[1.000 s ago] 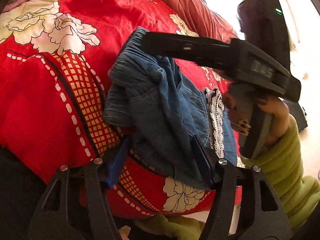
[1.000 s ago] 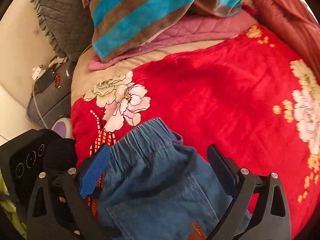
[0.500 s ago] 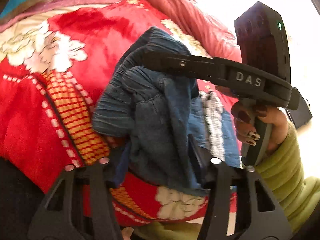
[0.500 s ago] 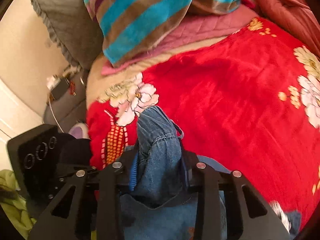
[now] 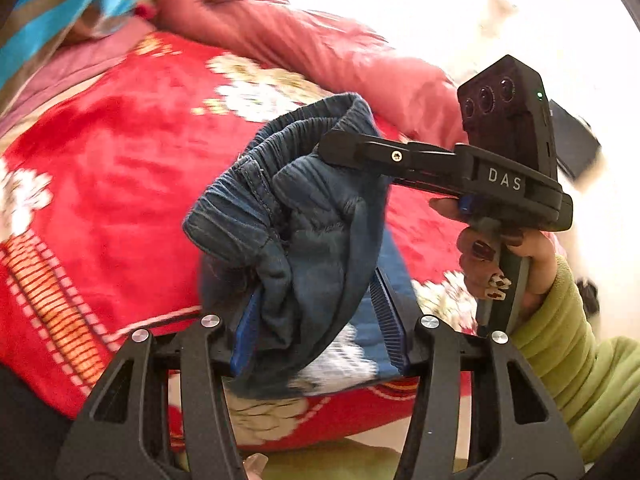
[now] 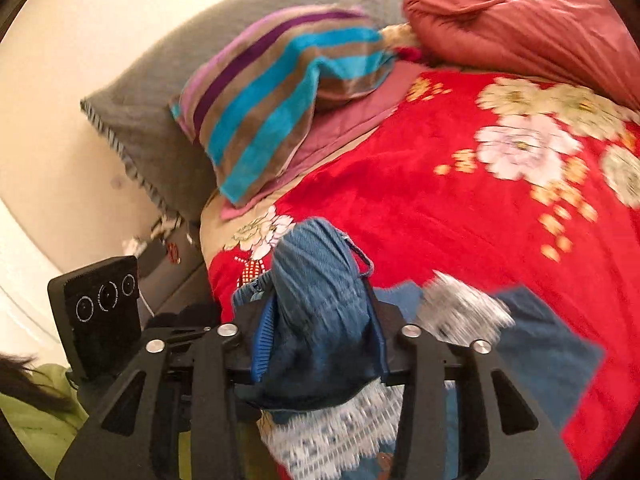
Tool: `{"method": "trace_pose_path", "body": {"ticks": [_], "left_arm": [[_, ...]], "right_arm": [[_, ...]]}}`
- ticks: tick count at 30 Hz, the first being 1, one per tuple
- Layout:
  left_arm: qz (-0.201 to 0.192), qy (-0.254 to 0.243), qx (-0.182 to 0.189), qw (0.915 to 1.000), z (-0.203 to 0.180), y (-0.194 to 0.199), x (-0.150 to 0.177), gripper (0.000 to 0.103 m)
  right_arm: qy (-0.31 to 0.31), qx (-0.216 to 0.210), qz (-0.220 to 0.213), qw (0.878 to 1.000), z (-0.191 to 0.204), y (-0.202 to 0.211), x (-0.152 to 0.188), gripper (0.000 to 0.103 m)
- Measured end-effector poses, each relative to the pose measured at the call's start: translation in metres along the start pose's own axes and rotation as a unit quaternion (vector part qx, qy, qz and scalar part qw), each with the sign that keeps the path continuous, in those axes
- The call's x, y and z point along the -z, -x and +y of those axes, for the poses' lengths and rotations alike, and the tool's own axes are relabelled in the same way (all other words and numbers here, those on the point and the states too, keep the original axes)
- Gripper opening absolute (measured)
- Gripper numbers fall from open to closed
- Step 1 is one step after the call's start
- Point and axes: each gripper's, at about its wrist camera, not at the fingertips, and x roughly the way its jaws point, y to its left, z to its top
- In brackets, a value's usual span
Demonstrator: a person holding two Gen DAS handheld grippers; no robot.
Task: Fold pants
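Note:
The blue denim pants (image 5: 304, 216) with an elastic waistband and white lace trim are lifted off the red flowered blanket (image 5: 100, 184). My left gripper (image 5: 316, 320) is shut on a bunched fold of the pants. The right gripper (image 5: 344, 148) comes in from the right in the left wrist view and clamps the waistband. In the right wrist view my right gripper (image 6: 320, 328) is shut on the bunched waistband of the pants (image 6: 316, 280), with lace (image 6: 332, 440) and the legs (image 6: 548, 344) hanging below onto the red blanket (image 6: 460, 220).
A striped pillow (image 6: 280, 92) and a grey pillow (image 6: 152, 112) lie at the head of the bed. A rolled pink-red quilt (image 6: 520, 20) lies along the far side. A grey bedside unit (image 6: 172, 264) stands at the left by the wall.
Both grippers closed on the pants' waistband and lifted it off the blanket. The pants now hang bunched between the two grippers, higher than before.

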Motion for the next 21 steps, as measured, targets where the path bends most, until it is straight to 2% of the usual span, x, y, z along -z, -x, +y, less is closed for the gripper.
{"method": "trace_pose_path", "body": {"ticks": [1, 3, 6, 9, 12, 16, 18, 19, 20, 21], "left_arm": [[0.004, -0.015, 0.004, 0.9999, -0.008, -0.006, 0.000, 0.052], [0.013, -0.040, 0.011, 0.9990, -0.021, -0.017, 0.003, 0.053], [0.035, -0.066, 0.022, 0.9969, -0.037, -0.028, 0.015, 0.054], [0.028, -0.088, 0.002, 0.9957, -0.041, -0.022, 0.023, 0.056], [0.014, -0.107, -0.037, 0.9935, -0.039, -0.022, 0.025, 0.057], [0.039, -0.105, -0.037, 0.9930, -0.034, -0.034, 0.029, 0.057], [0.048, -0.112, -0.039, 0.9918, -0.036, -0.038, 0.033, 0.058], [0.052, -0.118, -0.041, 0.9908, -0.038, -0.040, 0.035, 0.059], [0.055, -0.125, -0.042, 0.9898, -0.040, -0.042, 0.036, 0.062], [0.058, -0.130, -0.042, 0.9890, -0.042, -0.044, 0.037, 0.063]], "right_arm": [[-0.018, 0.005, -0.017, 1.000, -0.008, 0.012, 0.008, 0.062], [-0.058, 0.025, -0.040, 0.997, -0.026, 0.030, 0.023, 0.086], [-0.110, 0.061, -0.048, 0.991, -0.049, 0.050, 0.056, 0.086], [-0.129, 0.084, -0.041, 0.987, -0.053, 0.058, 0.084, 0.086], [-0.150, 0.082, -0.041, 0.984, -0.055, 0.057, 0.094, 0.094], [-0.173, 0.080, -0.033, 0.981, -0.060, 0.042, 0.087, 0.096], [-0.181, 0.077, -0.021, 0.980, -0.063, 0.031, 0.083, 0.096], [-0.180, 0.085, -0.015, 0.980, -0.063, 0.024, 0.081, 0.092], [-0.176, 0.088, -0.012, 0.980, -0.062, 0.021, 0.080, 0.077], [-0.166, 0.094, -0.007, 0.982, -0.059, 0.018, 0.079, 0.047]]}}
